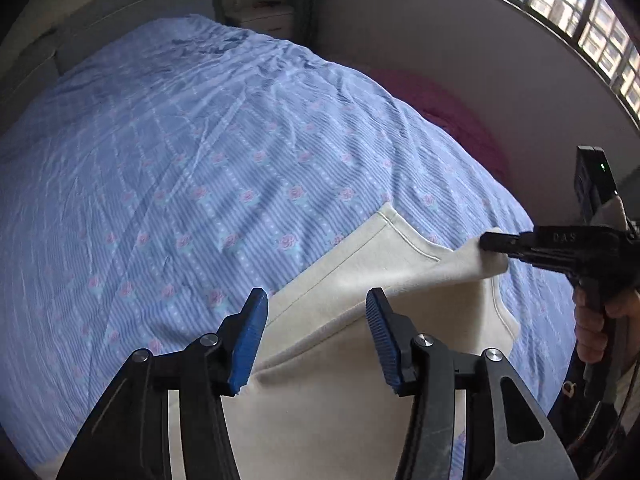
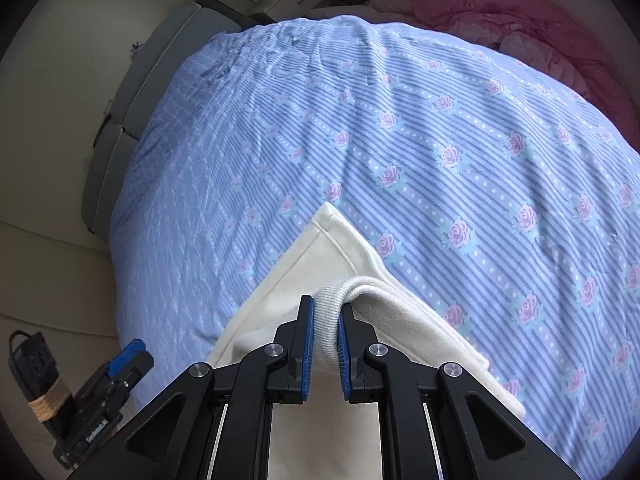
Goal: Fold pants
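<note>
Cream pants (image 1: 352, 272) lie on the near right part of the bed and also show in the right wrist view (image 2: 320, 264). My left gripper (image 1: 316, 336) is open and empty, with its blue pads (image 1: 250, 344) spread just above the cloth. My right gripper (image 2: 325, 340) is shut on the ribbed waistband (image 2: 340, 288) and holds that edge lifted over the lower layer. It shows at the right of the left wrist view (image 1: 496, 242), pinching the raised corner. One hem corner (image 2: 330, 216) lies flat, pointing up the bed.
The bed is covered by a blue striped sheet with pink roses (image 1: 200, 152). A pink blanket (image 2: 540, 20) is bunched at the far side by the wall. A grey headboard (image 2: 160, 80) and a nightstand (image 1: 268, 20) stand beyond. A window (image 1: 580, 12) is at the upper right.
</note>
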{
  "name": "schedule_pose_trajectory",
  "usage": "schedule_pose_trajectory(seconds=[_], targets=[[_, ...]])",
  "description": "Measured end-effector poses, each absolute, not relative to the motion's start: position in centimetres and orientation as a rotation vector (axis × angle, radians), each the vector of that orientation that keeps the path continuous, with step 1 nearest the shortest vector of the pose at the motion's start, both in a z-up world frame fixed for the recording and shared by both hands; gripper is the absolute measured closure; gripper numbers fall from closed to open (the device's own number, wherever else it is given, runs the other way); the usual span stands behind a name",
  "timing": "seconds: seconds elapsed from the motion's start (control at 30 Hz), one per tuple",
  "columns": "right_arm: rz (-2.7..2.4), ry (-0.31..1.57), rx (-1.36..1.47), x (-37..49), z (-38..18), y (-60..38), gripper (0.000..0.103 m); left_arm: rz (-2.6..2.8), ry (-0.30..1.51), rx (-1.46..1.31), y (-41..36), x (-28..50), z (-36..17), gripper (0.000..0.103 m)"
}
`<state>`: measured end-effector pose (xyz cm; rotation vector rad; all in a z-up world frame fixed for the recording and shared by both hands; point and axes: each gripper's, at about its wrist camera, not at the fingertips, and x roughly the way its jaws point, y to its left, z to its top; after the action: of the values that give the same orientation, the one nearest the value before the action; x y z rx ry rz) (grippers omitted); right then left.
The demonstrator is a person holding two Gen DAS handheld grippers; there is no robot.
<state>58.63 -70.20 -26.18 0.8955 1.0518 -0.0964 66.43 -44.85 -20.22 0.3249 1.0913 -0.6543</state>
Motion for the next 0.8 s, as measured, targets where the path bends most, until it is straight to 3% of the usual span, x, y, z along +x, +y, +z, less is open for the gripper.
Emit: schedule_pose_trajectory(seconds=[0.13, 0.2, 0.27, 0.47, 0.73, 0.77, 0.8], targets=[[-0.099, 1.113, 0.943, 59.4, -29.1, -72.0, 0.081, -0.803, 1.118, 0.497, -50.0, 66.3, -22.4, 0.046], [-0.139, 1.085, 0.9, 58.3, -28.4, -72.9, 0.058, -0.881, 1.116, 0.587, -52.3, 65.7, -23.5, 0.041], [-0.181, 1.038, 0.861, 56.2, -27.2, -73.9, 0.05, -0.949, 1.129, 0.662, -54.2, 65.3, -24.9, 0.039], [-0.293, 1.081, 0.889, 47.7, -28.2, -74.6, 0.049, -0.959, 1.204, 0.803, -56.6, 66.5, -29.8, 0.039], [-0.238, 1.194, 1.074, 44.5, -34.5, -70.1, 0.049, -0.955, 1.4, 0.661, -57.0, 69.0, -33.6, 0.04], [-0.228, 1.201, 1.08, 44.8, -35.0, -69.9, 0.049, -0.947, 1.42, 0.651, -56.8, 69.0, -34.0, 0.047], [-0.22, 1.203, 1.083, 45.1, -35.5, -69.6, 0.05, -0.937, 1.438, 0.63, -56.5, 69.0, -34.2, 0.067]])
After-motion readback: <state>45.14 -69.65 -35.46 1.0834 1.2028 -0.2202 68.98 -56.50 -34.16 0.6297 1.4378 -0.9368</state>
